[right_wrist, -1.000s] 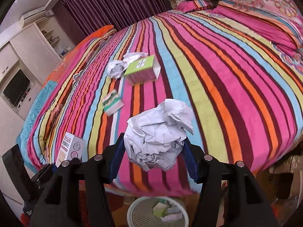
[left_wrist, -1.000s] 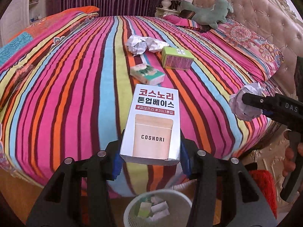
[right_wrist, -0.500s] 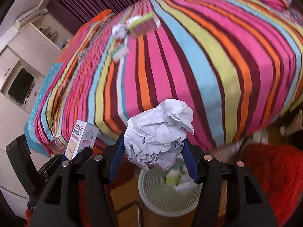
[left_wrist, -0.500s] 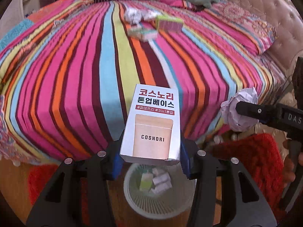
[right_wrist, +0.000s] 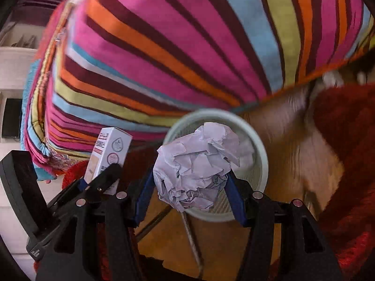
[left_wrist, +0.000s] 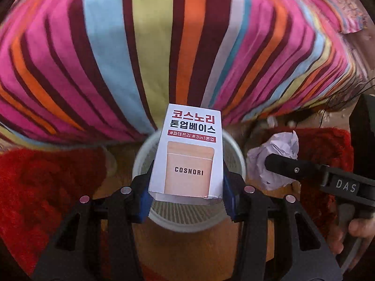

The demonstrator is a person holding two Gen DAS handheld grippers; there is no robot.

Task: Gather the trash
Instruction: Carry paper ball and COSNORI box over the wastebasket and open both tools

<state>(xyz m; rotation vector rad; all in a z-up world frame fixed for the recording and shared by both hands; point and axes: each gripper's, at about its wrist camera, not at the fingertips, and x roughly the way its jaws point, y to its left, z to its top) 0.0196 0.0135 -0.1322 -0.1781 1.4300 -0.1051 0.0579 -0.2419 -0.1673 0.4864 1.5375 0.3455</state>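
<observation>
My left gripper (left_wrist: 186, 199) is shut on a white COSNORI box (left_wrist: 188, 154) and holds it over the round white waste basket (left_wrist: 140, 161) on the floor. My right gripper (right_wrist: 187, 194) is shut on a crumpled white paper ball (right_wrist: 194, 166) and holds it over the same basket (right_wrist: 260, 154). In the left wrist view the paper ball (left_wrist: 274, 157) and the right gripper's finger (left_wrist: 293, 169) are just right of the basket. In the right wrist view the box (right_wrist: 107, 154) shows at the left.
The striped bedspread (left_wrist: 150, 46) hangs down just behind the basket. A red shaggy rug (left_wrist: 44, 187) lies on the wooden floor on both sides, also seen in the right wrist view (right_wrist: 346, 140). White furniture (right_wrist: 11, 70) stands at the far left.
Both grippers have come down from bed height and tilted toward the floor. The basket has moved from the lower edge of the views to directly under the box and the paper ball.
</observation>
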